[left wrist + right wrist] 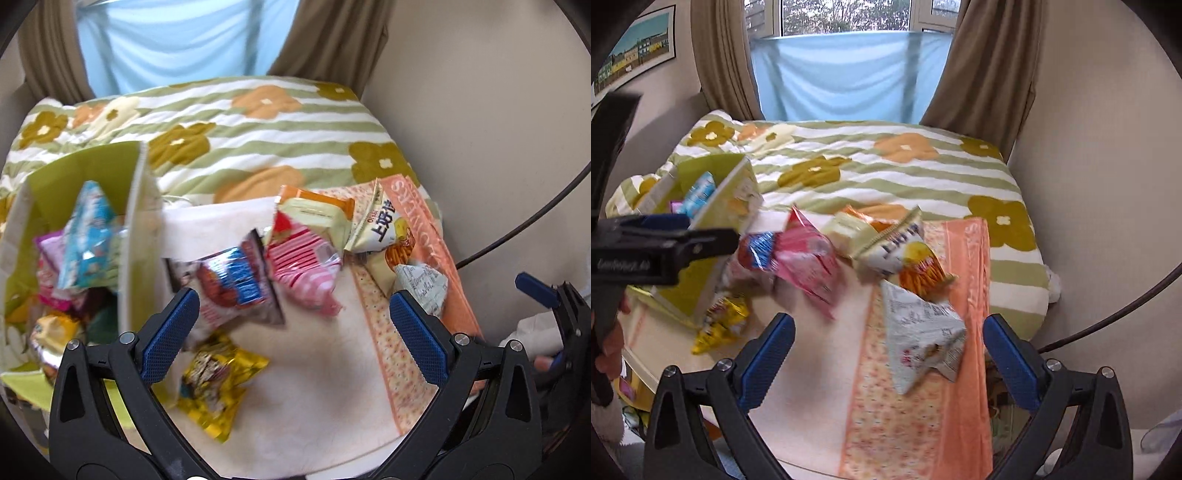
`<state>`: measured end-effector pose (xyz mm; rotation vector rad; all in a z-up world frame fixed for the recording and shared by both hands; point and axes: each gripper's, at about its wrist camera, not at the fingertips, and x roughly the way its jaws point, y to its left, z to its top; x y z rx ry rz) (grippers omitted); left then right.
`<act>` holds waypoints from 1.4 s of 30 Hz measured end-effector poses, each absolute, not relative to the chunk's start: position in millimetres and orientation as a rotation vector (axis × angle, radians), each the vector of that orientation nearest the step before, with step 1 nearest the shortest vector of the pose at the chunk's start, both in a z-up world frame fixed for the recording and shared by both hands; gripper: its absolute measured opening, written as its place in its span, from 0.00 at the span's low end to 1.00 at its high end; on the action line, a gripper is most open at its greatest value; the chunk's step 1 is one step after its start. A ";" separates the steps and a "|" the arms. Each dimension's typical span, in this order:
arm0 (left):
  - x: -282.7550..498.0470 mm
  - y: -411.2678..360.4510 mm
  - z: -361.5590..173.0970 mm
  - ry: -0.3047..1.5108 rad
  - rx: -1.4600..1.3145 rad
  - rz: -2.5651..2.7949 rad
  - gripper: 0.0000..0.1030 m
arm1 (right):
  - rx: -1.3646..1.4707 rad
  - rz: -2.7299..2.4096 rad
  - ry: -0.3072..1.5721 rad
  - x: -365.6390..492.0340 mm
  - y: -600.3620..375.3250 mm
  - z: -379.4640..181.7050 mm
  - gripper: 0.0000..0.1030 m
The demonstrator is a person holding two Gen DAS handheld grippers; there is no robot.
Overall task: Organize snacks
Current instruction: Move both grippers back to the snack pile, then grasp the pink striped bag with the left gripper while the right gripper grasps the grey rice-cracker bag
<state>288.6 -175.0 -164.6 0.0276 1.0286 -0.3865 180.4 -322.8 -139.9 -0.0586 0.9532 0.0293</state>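
Loose snack packets lie on a cream and orange cloth (325, 369) on the bed. In the left wrist view a red-and-blue packet (229, 288), a pink packet (303, 269) and a yellow packet (214, 384) lie near my left gripper (293, 332), which is open and holds nothing. A green fabric box (135, 229) to its left holds several packets. In the right wrist view my right gripper (890, 362) is wide open and empty. A grey-white pyramid packet (923, 332) lies just beyond its fingertips, with a white-and-orange packet (905, 254) farther off.
The bed carries a green-striped flowered quilt (886, 173), with a wall on the right and curtains (990, 74) behind. A dark cable (1126, 314) runs along the right. My left gripper (665, 243) shows at the left of the right wrist view, beside the green box (713, 258).
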 end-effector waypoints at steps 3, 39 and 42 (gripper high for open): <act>303.3 -192.6 -181.9 1.067 0.064 -0.397 0.99 | -0.056 0.031 0.989 185.5 -330.2 -160.1 0.98; 360.9 -237.2 -260.0 1.212 0.281 -0.500 0.58 | -0.192 -0.182 1.173 245.9 -334.7 -265.6 0.95; 357.4 -237.4 -257.0 1.209 0.283 -0.502 0.56 | -0.245 -0.189 1.165 244.3 -332.3 -266.8 0.80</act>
